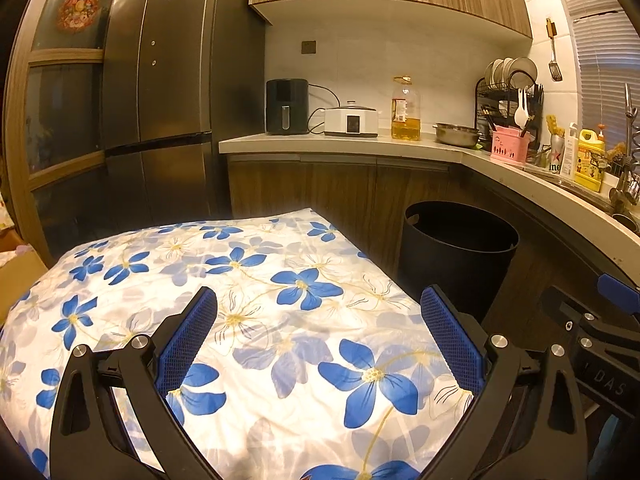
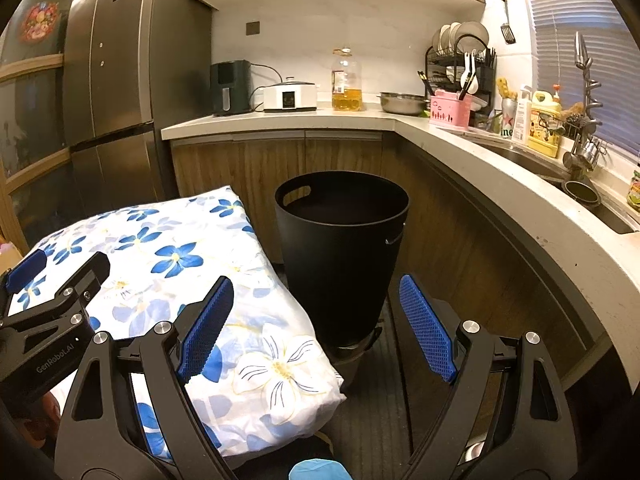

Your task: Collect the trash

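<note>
Jaws of left gripper (image 1: 319,332) and right gripper (image 2: 316,326) gape empty; no trash visible, so either could snag the cloth (image 1: 256,280) beside the bin (image 2: 344,240).

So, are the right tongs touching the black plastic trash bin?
Apart. In the right wrist view the open right tongs hang short of the black plastic trash bin, dark floor showing between.

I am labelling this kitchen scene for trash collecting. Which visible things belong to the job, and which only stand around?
For the job:
- black bin, on the floor beside the covered table
- left gripper, fingers open, empty
- right gripper, fingers open, empty

Only standing around:
- flowered cloth
- oil bottle
- air fryer
- steel bowl
- dish rack
- fridge
</note>
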Available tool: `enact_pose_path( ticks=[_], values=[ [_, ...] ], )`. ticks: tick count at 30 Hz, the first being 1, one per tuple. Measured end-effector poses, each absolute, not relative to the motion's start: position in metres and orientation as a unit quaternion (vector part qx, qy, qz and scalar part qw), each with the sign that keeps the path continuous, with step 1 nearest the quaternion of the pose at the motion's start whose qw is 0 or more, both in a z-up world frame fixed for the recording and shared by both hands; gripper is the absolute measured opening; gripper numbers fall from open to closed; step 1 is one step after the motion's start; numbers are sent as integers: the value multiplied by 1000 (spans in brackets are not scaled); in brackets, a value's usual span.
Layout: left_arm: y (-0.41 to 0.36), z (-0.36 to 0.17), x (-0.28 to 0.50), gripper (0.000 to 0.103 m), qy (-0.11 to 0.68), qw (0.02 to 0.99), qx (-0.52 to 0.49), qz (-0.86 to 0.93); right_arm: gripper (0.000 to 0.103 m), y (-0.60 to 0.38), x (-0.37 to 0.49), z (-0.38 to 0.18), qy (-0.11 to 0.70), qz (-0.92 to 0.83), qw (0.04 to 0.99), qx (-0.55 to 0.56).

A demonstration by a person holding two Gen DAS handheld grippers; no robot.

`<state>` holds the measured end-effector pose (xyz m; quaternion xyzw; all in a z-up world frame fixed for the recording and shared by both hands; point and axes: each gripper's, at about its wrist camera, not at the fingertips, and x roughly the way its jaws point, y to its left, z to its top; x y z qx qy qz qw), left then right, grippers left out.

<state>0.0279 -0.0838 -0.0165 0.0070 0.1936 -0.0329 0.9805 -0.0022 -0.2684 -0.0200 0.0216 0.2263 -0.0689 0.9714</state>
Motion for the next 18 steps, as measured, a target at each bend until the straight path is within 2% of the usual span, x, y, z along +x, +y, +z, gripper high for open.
enact_pose_path(
  ticks=[18],
  values=[
    [-73, -11, 7, 97, 178, 983, 1, -38, 84, -257, -24, -7, 198, -81, 977, 20]
  ],
)
